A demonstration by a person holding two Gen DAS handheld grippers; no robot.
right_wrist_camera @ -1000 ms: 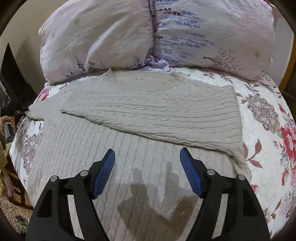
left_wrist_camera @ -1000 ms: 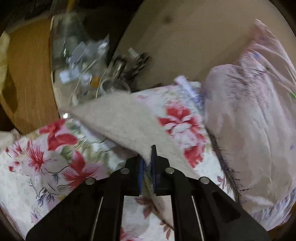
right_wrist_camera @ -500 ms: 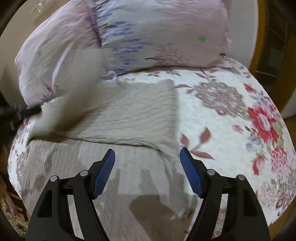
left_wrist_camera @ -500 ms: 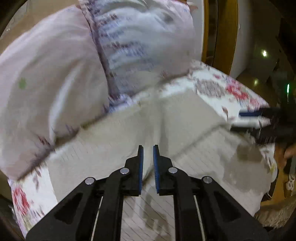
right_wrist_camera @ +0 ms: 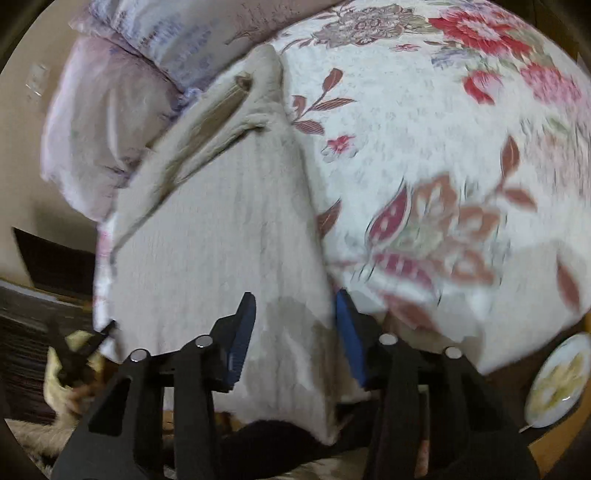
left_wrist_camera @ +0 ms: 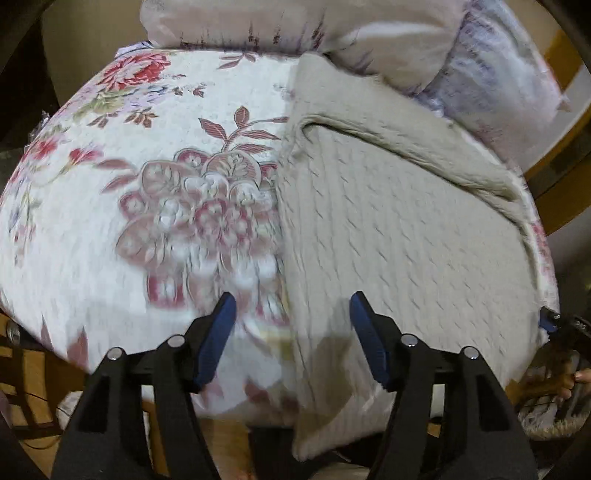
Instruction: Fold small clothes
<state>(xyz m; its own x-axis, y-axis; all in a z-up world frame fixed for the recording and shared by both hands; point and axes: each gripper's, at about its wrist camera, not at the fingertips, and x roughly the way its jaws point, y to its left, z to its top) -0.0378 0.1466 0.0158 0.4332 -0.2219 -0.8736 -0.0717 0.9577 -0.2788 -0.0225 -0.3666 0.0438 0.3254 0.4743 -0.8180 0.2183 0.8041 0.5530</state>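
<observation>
A beige knit sweater [right_wrist_camera: 221, 236] lies folded into a long strip on a bed with a floral bedspread [right_wrist_camera: 443, 147], its far end touching the pale pillows [right_wrist_camera: 122, 110]. The right gripper [right_wrist_camera: 293, 332] hovers over the sweater's near end, its blue-padded fingers [right_wrist_camera: 242, 336] spread apart around the cloth's right edge. A plate [right_wrist_camera: 557, 380] sits at lower right, beside the bed.

A floral bedspread [left_wrist_camera: 166, 206] (two pillows [left_wrist_camera: 424, 48] behind) meets a beige wall [left_wrist_camera: 92, 33].
</observation>
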